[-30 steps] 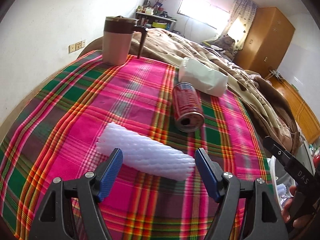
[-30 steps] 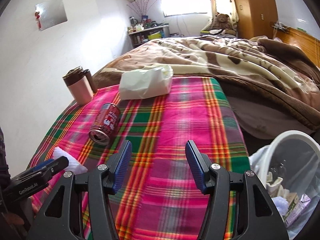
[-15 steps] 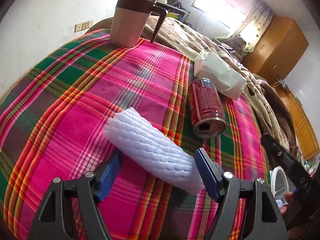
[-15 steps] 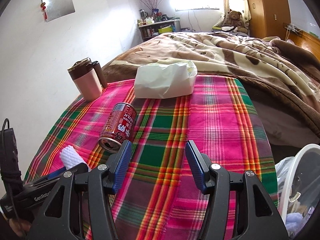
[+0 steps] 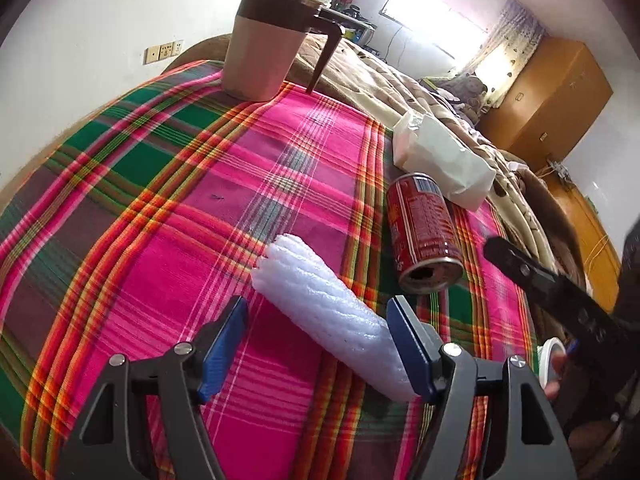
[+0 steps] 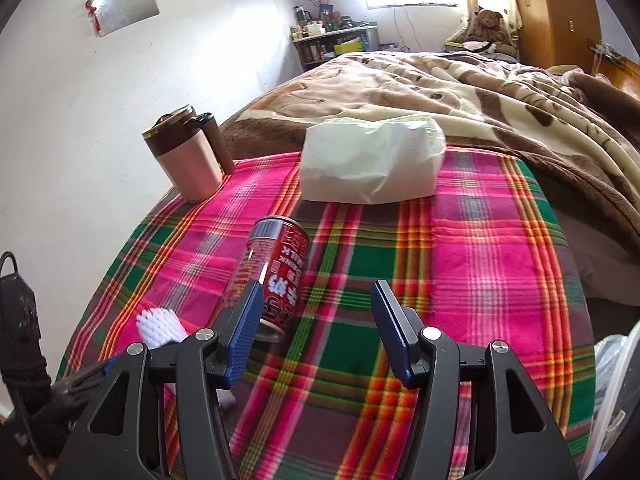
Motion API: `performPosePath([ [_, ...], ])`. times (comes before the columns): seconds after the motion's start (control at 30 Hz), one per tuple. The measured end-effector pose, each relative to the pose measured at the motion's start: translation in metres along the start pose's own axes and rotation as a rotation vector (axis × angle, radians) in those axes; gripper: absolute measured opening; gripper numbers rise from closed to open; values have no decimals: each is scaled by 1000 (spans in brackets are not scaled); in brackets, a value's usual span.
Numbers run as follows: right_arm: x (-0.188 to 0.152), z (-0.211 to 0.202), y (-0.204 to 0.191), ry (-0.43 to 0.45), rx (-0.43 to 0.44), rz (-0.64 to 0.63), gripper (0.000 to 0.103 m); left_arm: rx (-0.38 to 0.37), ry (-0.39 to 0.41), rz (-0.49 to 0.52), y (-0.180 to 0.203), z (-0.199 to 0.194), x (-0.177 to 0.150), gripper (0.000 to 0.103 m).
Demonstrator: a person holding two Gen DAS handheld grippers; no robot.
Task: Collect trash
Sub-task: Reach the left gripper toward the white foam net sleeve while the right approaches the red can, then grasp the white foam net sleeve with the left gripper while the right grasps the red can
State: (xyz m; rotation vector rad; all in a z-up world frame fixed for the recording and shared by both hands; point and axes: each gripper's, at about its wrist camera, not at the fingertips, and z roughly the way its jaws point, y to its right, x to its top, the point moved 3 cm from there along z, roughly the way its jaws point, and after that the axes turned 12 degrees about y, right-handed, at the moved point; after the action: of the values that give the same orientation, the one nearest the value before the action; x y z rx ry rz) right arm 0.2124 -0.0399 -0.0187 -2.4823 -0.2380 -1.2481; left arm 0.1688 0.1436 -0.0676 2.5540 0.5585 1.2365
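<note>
A white foam sleeve [image 5: 324,312] lies on the plaid cloth [image 5: 160,208]. My left gripper [image 5: 318,338] is open, its jaws on either side of the sleeve's near end, not squeezing it. A red drink can [image 5: 424,232] lies on its side just right of the sleeve. In the right wrist view my right gripper [image 6: 316,328] is open and empty, low over the cloth, with the can [image 6: 274,272] partly behind its left finger [image 6: 244,328]. The sleeve's tip [image 6: 158,326] shows at lower left there.
A pink and brown lidded mug [image 5: 268,44] stands at the far left corner. A white tissue pack [image 6: 372,164] lies at the far edge, before a brown blanket [image 6: 480,92]. A white bin with a bag [image 6: 616,392] sits off the cloth's right edge.
My left gripper moved forward so its open jaws now flank the foam sleeve. My right gripper moved forward and left toward the can. Nothing was grasped.
</note>
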Motion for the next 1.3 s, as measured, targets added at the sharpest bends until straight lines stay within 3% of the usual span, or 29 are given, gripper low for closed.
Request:
performPosePath([
  [0.17,3,16,-11,-34,27,-4,63,-3,-1,5,0,-1,0,73],
  [0.67,-8,44,-15,-150,41,7,63,4,-1,9,1,2,1,73],
  [0.77,-8,39,-10,-134,22,-1,58,6,-3,10,3,3,2,73],
  [1.03,-5,31,8,-110,-13,24,57,3,-12,32,13,10,1,73],
  [1.13,-5,25,16,-101,-35,26,57,-5,-20,52,21,12,-1,66],
  [1.3,-10,12,30,-98,-65,35,57,-56,-53,83,38,17,-6,48],
])
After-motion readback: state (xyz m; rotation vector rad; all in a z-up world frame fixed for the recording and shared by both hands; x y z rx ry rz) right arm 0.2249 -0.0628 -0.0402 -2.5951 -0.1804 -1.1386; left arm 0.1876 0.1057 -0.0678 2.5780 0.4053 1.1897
